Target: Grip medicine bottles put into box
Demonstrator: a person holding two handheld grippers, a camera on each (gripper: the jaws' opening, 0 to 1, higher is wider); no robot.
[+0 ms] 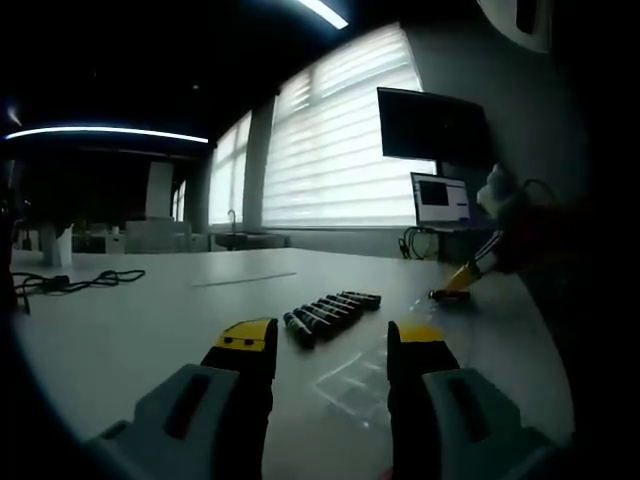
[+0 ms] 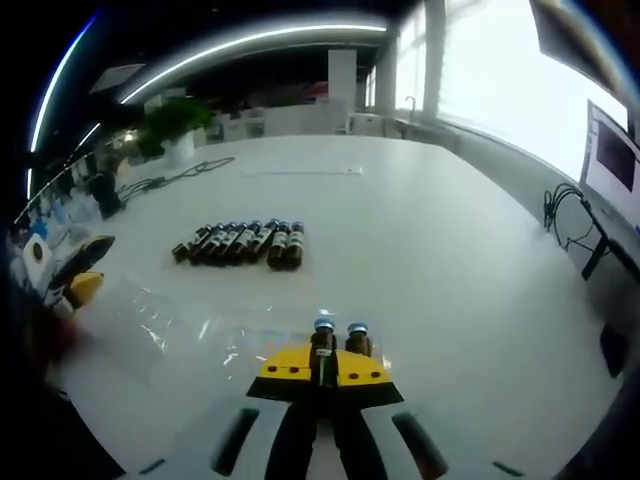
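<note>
The right gripper (image 2: 322, 372) is squeezed tight on a small bottle (image 2: 322, 345), so it can lift it without a slip. A second bottle (image 2: 358, 340) stands just beside it. Both are in a clear box (image 2: 190, 335) that lies near the worktop's (image 2: 420, 230) near edge, so the held bottle looks about set in its place. A row of bottles (image 2: 242, 243) lies side by side near the middle of the worktop, easy to pick one at a time. The left gripper (image 1: 330, 345) hangs with its jaws apart, holding nothing, ready for the row.
</note>
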